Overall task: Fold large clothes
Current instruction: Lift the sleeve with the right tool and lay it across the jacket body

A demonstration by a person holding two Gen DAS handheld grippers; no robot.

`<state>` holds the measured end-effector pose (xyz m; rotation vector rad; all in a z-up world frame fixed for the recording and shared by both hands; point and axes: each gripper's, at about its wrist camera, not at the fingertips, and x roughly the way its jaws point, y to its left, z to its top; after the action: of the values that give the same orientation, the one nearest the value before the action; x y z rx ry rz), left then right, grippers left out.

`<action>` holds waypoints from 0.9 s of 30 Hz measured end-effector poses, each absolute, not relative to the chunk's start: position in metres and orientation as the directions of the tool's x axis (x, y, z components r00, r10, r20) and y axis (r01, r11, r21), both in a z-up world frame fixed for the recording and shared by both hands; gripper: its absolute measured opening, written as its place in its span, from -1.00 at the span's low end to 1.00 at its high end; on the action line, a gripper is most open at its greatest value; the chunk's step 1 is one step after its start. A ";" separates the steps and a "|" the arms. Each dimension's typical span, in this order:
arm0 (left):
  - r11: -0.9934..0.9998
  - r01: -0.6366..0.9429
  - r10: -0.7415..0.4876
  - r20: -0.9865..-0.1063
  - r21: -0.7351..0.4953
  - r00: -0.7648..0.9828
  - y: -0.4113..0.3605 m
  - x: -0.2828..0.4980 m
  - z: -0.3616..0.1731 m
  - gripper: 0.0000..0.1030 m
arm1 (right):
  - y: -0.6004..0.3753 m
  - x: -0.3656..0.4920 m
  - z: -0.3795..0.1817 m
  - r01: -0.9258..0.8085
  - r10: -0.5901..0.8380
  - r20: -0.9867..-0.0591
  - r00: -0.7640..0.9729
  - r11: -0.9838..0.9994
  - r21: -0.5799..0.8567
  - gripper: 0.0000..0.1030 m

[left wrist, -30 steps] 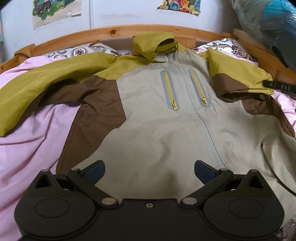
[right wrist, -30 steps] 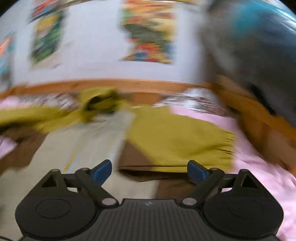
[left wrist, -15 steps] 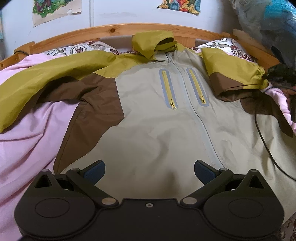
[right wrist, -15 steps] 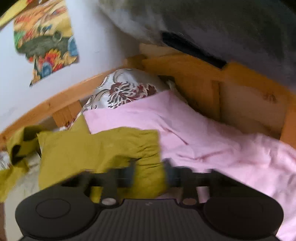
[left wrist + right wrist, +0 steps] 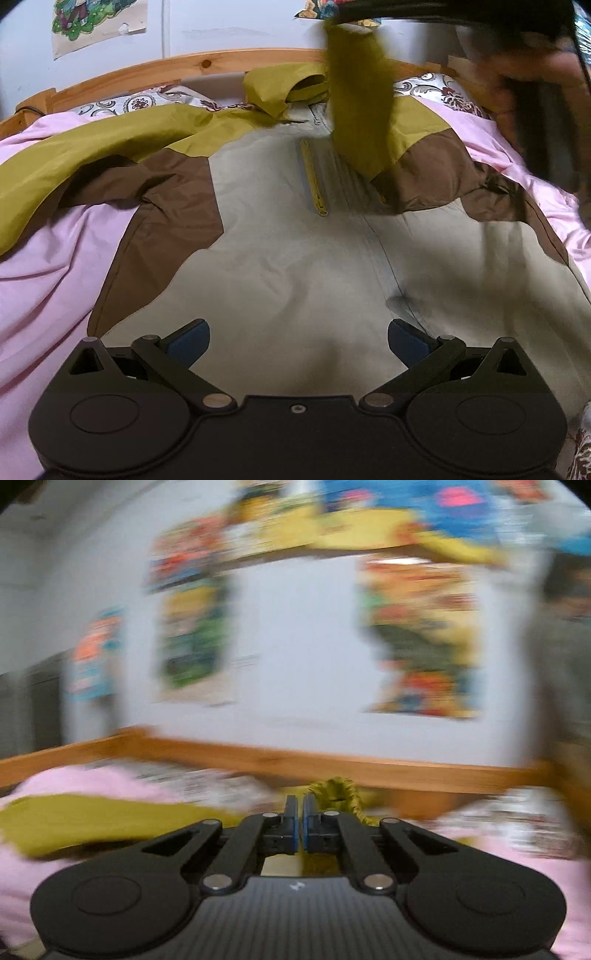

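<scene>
Half a second ago the olive sleeve [image 5: 360, 107] lay folded at the far right of the jacket [image 5: 295, 258] with the right gripper [image 5: 299, 825] closing on its cuff; now that sleeve hangs in the air over the jacket's chest, blurred with motion, stretching up from the right shoulder to the top edge of the left wrist view. In the right wrist view the blue-padded fingers [image 5: 293, 823] are pressed together with only a thin slit between them, and a gathered olive cuff [image 5: 338, 794] bunches just beyond and beside the tips, so they are clamped on the sleeve's end. That view is heavily smeared; colourful posters [image 5: 421, 638] on a pale wall and a wooden bed rail [image 5: 332, 762] fill it. The left gripper [image 5: 298, 341] hovers low over the jacket's hem, its fingers [image 5: 188, 338] spread wide apart and holding nothing. The jacket lies front up on the pink sheet [image 5: 48, 258] of the bed, zipped, with beige body, brown side panels and olive shoulders; its other sleeve [image 5: 74, 162] stretches out flat to the left, and the hood [image 5: 277, 86] rests folded near the headboard [image 5: 184, 68]. A yellow chest zipper [image 5: 314, 181] shows left of the raised sleeve. Patterned pillows [image 5: 140, 105] sit against the headboard.
</scene>
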<state>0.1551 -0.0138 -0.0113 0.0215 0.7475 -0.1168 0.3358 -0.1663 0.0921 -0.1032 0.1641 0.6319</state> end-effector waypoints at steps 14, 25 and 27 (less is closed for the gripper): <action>1.000 0.021 -0.022 -0.633 -0.010 0.774 0.020 0.147 -0.017 0.99 | -0.201 0.354 0.043 -0.469 0.408 -0.361 0.838 0.878 -0.097 0.69; 0.988 -0.019 0.089 -0.471 0.150 0.878 0.019 0.243 -0.023 0.99 | -0.341 0.449 -0.024 -0.069 0.191 -0.555 0.809 0.970 0.234 -0.52; 0.988 -0.027 0.101 -0.503 0.152 0.858 0.018 0.260 -0.030 0.99 | -0.349 0.445 -0.019 -0.086 0.200 -0.536 0.820 0.969 0.231 -0.84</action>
<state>0.2605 0.0175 -0.0302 0.1422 0.5353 0.0671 0.4454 -0.3488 -0.0194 0.2007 0.5903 0.1534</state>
